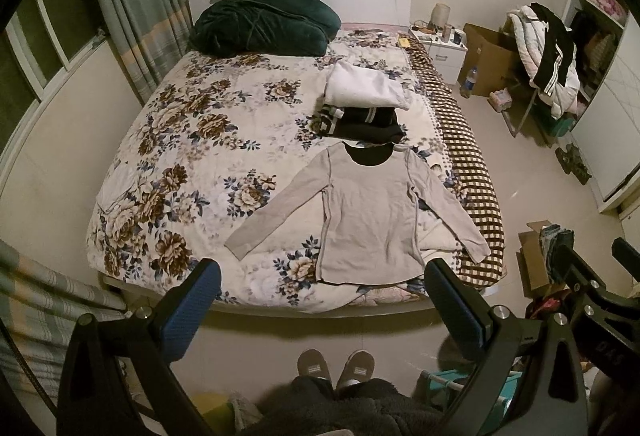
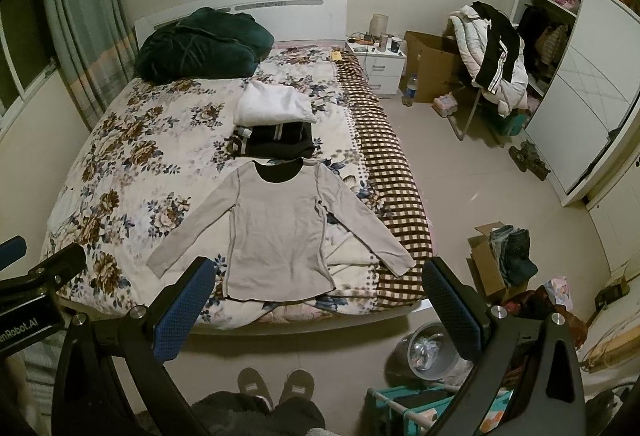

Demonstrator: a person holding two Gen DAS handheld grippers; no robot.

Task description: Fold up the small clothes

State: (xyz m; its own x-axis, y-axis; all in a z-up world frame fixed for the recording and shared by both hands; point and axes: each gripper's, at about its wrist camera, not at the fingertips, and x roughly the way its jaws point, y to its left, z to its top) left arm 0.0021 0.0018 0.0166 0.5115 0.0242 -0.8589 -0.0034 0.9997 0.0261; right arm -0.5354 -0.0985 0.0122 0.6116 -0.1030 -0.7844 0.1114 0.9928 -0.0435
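Note:
A grey long-sleeved top (image 1: 366, 214) lies flat on the floral bedspread (image 1: 192, 140), sleeves spread, hem toward me; it also shows in the right wrist view (image 2: 276, 228). Behind its collar sit a folded black garment (image 1: 368, 126) and a folded white one (image 1: 364, 86). My left gripper (image 1: 322, 300) is open and empty, held above the floor before the bed's foot, clear of the top. My right gripper (image 2: 318, 302) is open and empty too, at the same height and apart from the top.
A dark green blanket (image 1: 264, 22) is heaped at the headboard. A nightstand (image 2: 378, 62), cardboard boxes (image 2: 430, 70), a chair piled with coats (image 2: 498, 52) and a wardrobe (image 2: 592, 96) stand right of the bed. A bin (image 2: 432, 350) and a box of clothes (image 2: 506, 256) sit on the floor near my slippered feet (image 2: 276, 386).

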